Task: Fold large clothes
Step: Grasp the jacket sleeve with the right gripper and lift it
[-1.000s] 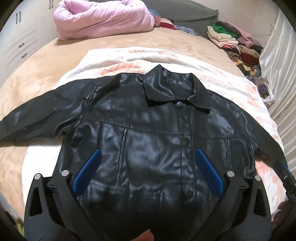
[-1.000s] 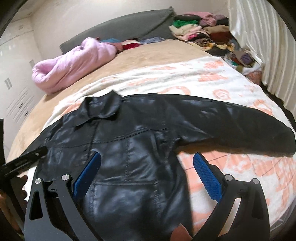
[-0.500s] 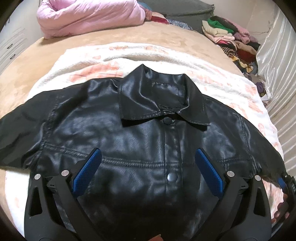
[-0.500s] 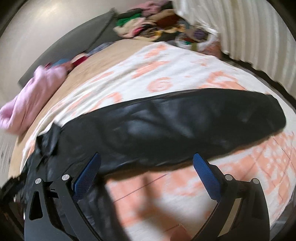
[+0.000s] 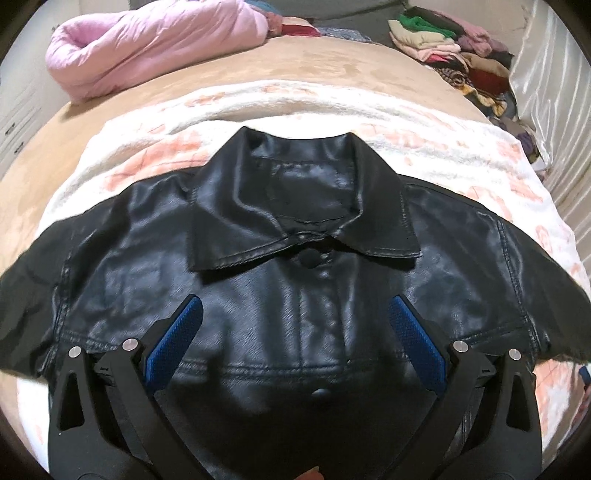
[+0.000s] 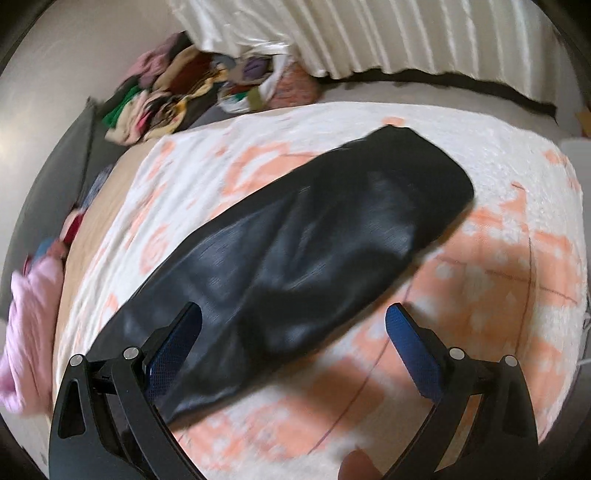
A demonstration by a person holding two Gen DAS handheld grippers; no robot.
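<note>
At the bottom of the left wrist view, the left gripper (image 5: pixel 293 332) hangs with its blue pads wide apart over the chest of the black leather jacket (image 5: pixel 295 266), which lies front-up and buttoned on a white blanket with orange patterns (image 5: pixel 480 173). Beyond it the tan bedspread (image 5: pixel 314 70) runs to a pink quilt (image 5: pixel 147 44) at upper left and a clothes pile (image 5: pixel 450 48) at upper right. In the blurred right wrist view, the right gripper (image 6: pixel 293 332) is likewise spread, empty, above the jacket's sleeve (image 6: pixel 314 258); pleated white curtains (image 6: pixel 369 33) fill the top.
</note>
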